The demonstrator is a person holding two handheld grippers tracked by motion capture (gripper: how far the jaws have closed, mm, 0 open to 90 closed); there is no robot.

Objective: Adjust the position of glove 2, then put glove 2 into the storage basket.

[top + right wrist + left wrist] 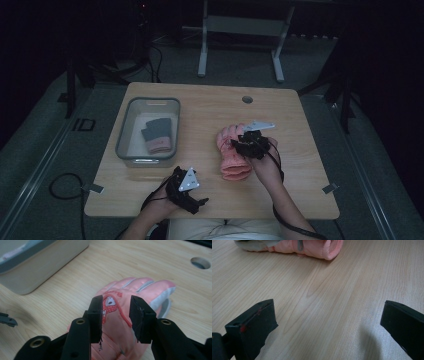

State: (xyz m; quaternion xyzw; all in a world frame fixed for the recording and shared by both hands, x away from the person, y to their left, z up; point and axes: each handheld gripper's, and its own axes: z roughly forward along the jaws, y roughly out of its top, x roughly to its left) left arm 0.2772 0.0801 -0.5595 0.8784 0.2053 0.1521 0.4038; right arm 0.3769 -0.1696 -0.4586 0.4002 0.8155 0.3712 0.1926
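Observation:
A pink glove (234, 161) lies flat on the wooden table, fingers pointing away from the person. My right gripper (244, 143) hovers just over its back. In the right gripper view the right gripper (116, 302) has a gap between its jaws, the glove (147, 290) lies below them, and the pads do not press on it. Near the front edge my left gripper (199, 201) rests low over bare wood. In the left gripper view the left gripper (329, 315) stands wide open and empty, with the glove's cuff (312, 247) farther off.
A grey plastic bin (125, 131) stands at the left of the table with a dark grey and pink glove (157, 135) inside; its wall (45, 262) is in the right gripper view. A round cable hole (247, 99) sits near the far edge.

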